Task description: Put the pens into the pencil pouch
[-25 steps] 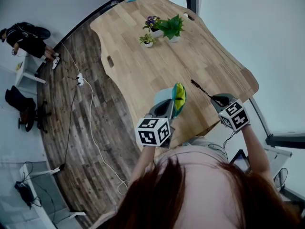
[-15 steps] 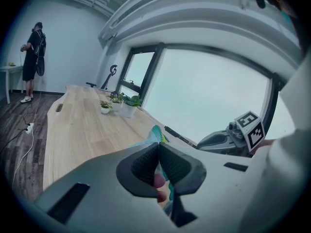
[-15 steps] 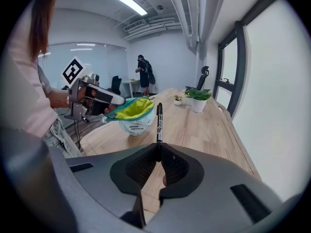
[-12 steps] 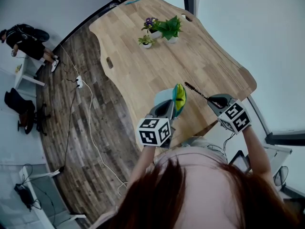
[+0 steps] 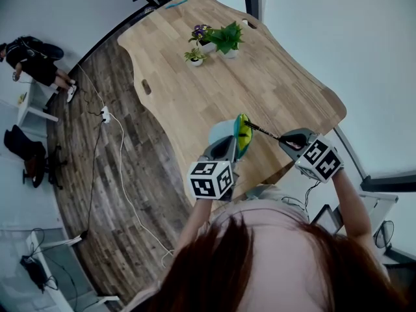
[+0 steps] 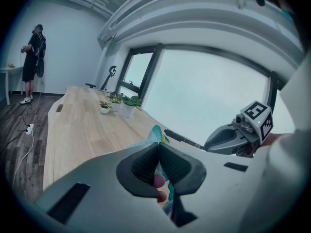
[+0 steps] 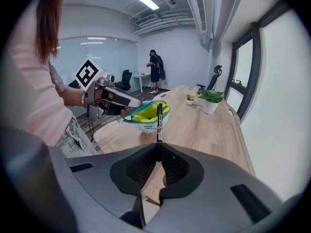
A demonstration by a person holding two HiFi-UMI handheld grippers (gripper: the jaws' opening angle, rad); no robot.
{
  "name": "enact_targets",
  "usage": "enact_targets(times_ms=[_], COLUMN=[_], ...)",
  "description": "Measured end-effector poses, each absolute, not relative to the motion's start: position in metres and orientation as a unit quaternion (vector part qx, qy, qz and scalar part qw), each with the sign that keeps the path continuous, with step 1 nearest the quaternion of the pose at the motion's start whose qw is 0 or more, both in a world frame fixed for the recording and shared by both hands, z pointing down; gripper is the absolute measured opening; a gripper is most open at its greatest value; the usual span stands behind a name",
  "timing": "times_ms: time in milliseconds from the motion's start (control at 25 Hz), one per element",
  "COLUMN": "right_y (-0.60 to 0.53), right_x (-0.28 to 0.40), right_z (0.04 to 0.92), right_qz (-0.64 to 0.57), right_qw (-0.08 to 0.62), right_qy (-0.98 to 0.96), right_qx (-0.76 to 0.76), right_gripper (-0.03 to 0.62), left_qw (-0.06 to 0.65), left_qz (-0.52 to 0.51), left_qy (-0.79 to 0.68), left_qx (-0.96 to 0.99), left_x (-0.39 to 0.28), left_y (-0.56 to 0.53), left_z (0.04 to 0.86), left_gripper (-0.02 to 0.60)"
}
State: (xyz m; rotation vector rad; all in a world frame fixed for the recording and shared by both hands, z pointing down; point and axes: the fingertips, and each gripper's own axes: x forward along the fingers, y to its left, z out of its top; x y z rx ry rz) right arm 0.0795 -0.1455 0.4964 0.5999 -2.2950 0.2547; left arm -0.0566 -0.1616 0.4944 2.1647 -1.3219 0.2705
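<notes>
A pale blue pencil pouch with a teal zipper rim and lime-green lining is held upright above the near edge of the wooden table. My left gripper is shut on the pouch's rim and holds its mouth open. My right gripper is shut on a black pen. The pen sticks out from the jaws, and its tip reaches the pouch's open mouth. In the left gripper view the pen comes in from the right, level with the pouch's rim.
Three small potted plants stand on the far half of the table. A white cable runs over the wood floor at the left. A person stands far off beside a white table. Window frames line the right side.
My right gripper has carried the pen up and to the left, from over the table to the pouch's mouth. The left gripper and pouch have stayed where they were.
</notes>
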Motion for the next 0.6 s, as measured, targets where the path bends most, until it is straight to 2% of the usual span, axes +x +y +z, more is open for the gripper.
enact_targets(times_ms=[600], right_y=[-0.132], right_x=[0.065], right_z=[0.504], right_qz=[0.082], right_qw=[0.45], right_qy=[-0.87], right_qx=[0.183], right_gripper=[0.029], left_qw=[0.262], left_qz=[0.127], left_qy=[-0.484], left_qx=[0.825], left_x=[-0.047], left_y=[-0.147], left_z=[0.494], left_gripper=[0.008])
